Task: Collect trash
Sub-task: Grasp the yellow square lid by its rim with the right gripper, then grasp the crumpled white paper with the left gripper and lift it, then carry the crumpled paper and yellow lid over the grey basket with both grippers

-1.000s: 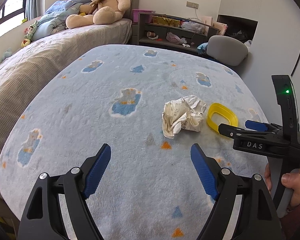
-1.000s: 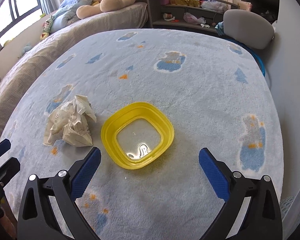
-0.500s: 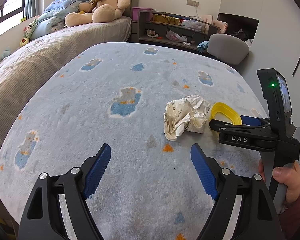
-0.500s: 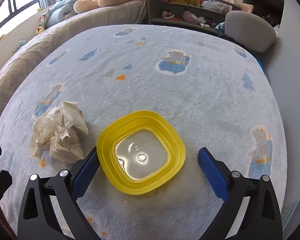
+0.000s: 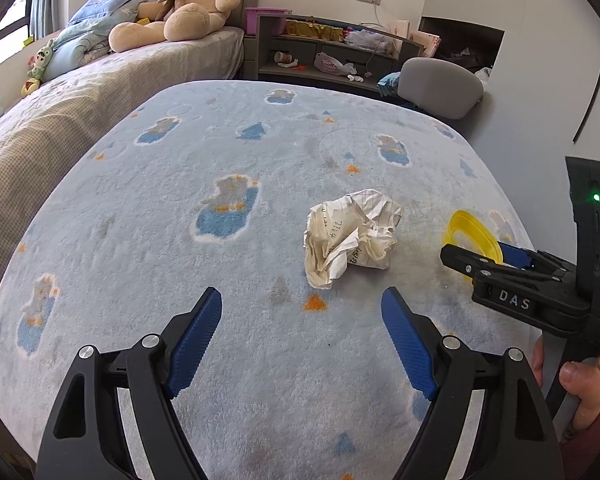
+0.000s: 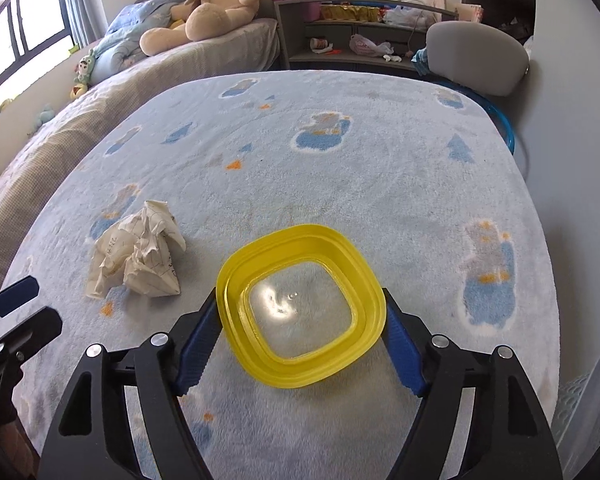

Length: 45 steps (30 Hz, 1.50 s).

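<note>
Risk: yellow tub [image 6: 300, 316] is thin, flexible-looking; pinched across its rim by right tool [image 6: 302, 336] it may buckle or pop out, esp. if lifted tilted. R jaws have just been closing, now pressing tub's sides; tub sits on blue rug [image 6: 380, 168]. Left tool [image 5: 302, 334] spread wide, empty, short of crumpled paper [image 5: 350, 240] lying on rug nr tub.

A glossy yellow plastic square lid [image 6: 300, 312] with a clear, shiny middle lies on the fluffy pale-blue pile rug [image 5: 260, 360]. The crumpled off-white paper ball [image 5: 350, 238] looks matt and creased. The blue fingers [image 5: 408, 344] are ribbed rubber on matt black plastic arms with bright metal rivets.
</note>
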Tool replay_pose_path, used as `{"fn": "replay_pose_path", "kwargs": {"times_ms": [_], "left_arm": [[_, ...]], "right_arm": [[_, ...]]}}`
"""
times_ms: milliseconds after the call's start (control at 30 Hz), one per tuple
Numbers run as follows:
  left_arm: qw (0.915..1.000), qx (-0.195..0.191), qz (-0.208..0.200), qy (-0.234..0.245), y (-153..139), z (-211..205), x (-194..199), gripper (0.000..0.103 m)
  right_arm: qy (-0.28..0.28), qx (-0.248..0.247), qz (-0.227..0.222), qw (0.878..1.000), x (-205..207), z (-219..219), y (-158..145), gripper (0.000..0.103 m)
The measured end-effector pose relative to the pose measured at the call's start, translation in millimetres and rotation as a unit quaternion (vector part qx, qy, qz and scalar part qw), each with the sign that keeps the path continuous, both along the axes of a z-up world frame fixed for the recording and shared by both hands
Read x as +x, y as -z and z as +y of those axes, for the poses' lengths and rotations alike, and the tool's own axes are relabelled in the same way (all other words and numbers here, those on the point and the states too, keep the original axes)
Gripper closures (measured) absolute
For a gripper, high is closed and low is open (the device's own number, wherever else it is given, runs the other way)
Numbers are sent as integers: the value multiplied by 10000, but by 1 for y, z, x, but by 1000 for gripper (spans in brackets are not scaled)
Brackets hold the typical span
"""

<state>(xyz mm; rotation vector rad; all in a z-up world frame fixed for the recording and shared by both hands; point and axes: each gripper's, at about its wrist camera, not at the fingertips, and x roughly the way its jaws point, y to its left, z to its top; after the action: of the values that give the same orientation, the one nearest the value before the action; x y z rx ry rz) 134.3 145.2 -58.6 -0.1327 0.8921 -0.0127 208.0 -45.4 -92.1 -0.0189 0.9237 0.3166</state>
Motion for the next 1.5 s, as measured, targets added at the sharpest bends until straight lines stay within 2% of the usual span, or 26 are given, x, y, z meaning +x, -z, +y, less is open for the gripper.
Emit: {"fn": "replay_pose_path", "kwargs": {"times_ms": [167,400,600,667,867,933,967,1067,1300,1500], "left_arm": [[9998,-172,44,123,-2,-1,20,25],[9993,-122,93,330,-5,-16,49,25],[9975,-184,526,434,13,-28,77,25],[9975,-67,587,396,18,-31,81,25],[9968,-28,680,419,30,-36,90,25],[9967,-58,681,427,33,-37,91,28],[9966,-95,689,438,34,-36,91,40],[9966,-154,657,479,34,-37,89,48],[9978,-199,446,448,18,-42,62,50],[9985,-72,89,539,-9,-68,23,50]], "right_arm": [[4,69,-48,10000,-22,-10,-6,30],[91,322,-68,9994,-42,-23,-12,30],[89,431,-131,9989,-48,-25,-19,30],[83,464,-153,9988,-49,-26,-20,30],[96,543,-137,9984,-48,-29,-18,30],[103,553,-132,9983,-49,-30,-17,30],[110,564,-130,9983,-49,-31,-17,30],[147,602,-138,9980,-51,-34,-19,30],[298,746,-206,9966,-63,-51,-27,30],[554,815,-325,9946,-83,-82,-39,30]]}}
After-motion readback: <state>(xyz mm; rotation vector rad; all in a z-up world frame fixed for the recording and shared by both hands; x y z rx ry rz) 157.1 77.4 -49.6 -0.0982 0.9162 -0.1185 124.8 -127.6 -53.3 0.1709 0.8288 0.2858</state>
